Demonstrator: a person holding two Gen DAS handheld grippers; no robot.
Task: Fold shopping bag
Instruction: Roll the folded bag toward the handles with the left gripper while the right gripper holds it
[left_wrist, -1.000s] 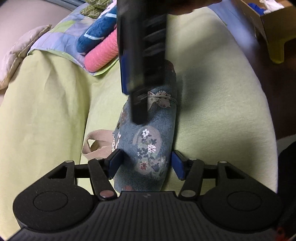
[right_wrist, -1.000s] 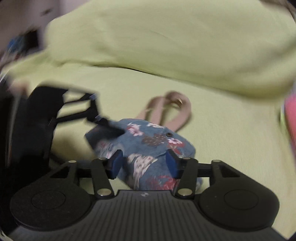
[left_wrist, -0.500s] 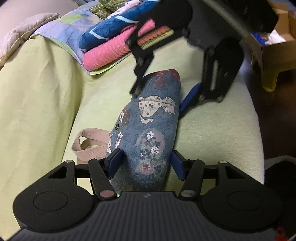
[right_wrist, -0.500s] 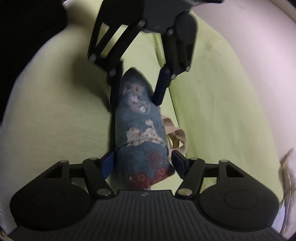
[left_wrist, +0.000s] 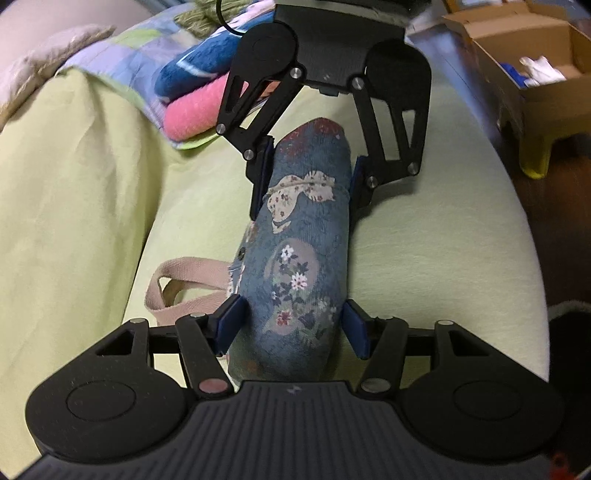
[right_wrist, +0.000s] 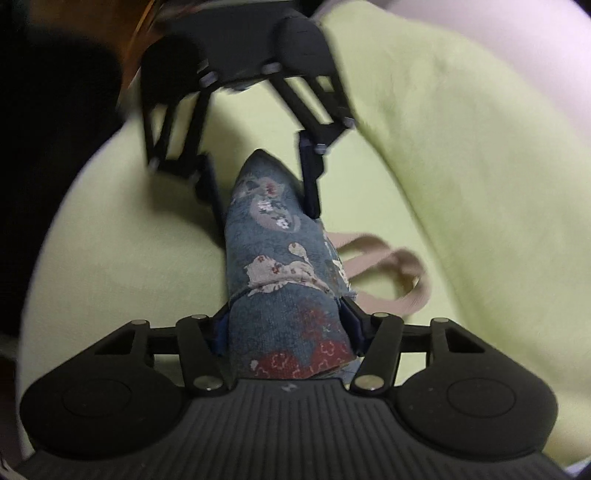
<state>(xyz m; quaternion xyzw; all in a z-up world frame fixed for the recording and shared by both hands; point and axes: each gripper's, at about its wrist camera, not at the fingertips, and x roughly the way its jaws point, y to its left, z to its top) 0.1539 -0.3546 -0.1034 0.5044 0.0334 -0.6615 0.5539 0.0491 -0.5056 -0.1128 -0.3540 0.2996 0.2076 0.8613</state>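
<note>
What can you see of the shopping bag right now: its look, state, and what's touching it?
The shopping bag is blue-grey woven-looking fabric with floral and cream patches and a red patch at one end. It is rolled into a long bundle lying on the yellow-green cushion, its beige webbing handles trailing out toward the backrest. The left hand-held gripper straddles one end, and the right hand-held gripper presses on the red-patched end.

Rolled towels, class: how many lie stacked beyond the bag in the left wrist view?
2: a blue towel on top and a pink towel beneath it, both partly hidden by the right tongs; more may be hidden.
</note>
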